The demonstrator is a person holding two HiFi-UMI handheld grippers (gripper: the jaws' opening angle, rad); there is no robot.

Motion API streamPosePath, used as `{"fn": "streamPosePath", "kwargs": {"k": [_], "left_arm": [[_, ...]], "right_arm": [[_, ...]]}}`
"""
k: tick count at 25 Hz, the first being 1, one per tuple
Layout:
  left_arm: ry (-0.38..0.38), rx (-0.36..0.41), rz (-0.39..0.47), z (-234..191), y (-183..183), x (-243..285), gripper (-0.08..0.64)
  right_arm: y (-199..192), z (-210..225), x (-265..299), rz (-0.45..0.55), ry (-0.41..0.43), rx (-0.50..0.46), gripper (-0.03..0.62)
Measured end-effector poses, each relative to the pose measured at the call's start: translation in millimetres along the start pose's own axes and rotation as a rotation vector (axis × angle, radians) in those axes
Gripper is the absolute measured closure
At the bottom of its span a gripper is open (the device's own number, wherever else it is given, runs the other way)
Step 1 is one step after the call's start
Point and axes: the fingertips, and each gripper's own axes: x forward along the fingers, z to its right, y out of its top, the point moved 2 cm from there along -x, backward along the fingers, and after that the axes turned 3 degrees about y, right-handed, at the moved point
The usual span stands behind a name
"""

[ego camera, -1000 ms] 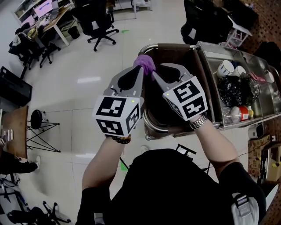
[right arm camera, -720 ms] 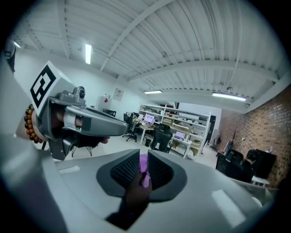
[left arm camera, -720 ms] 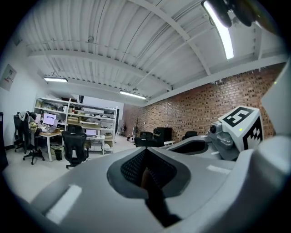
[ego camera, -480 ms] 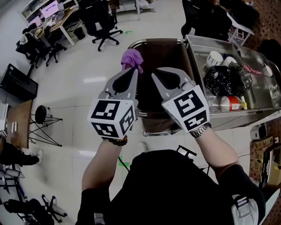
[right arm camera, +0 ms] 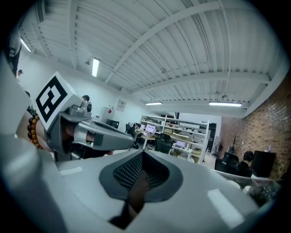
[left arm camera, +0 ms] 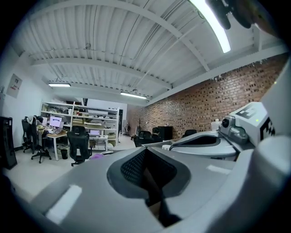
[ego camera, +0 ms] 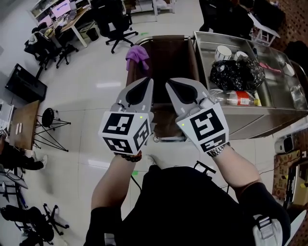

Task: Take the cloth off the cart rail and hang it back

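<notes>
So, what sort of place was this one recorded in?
Probably an open-plan office or lab: desks with monitors, swivel chairs, a brick wall, and a steel cart.

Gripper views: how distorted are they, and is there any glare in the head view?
Left gripper view: strong fisheye, black corners, ceiling light strip blown out. Right gripper view: same fisheye and dark corners, otherwise evenly lit. Head view: sharp, with soft lamp reflections on the glossy floor.
</notes>
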Motion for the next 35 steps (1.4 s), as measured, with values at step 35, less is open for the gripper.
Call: {"fn": "streamPosePath", "kwargs": {"k": [35], "left_arm": [[-0.088,0.027,0.056,43,-1,-161,0.572]], "right_arm": [[46,-144,-84,0.058,-0.102,-0.005,0.592]]}}
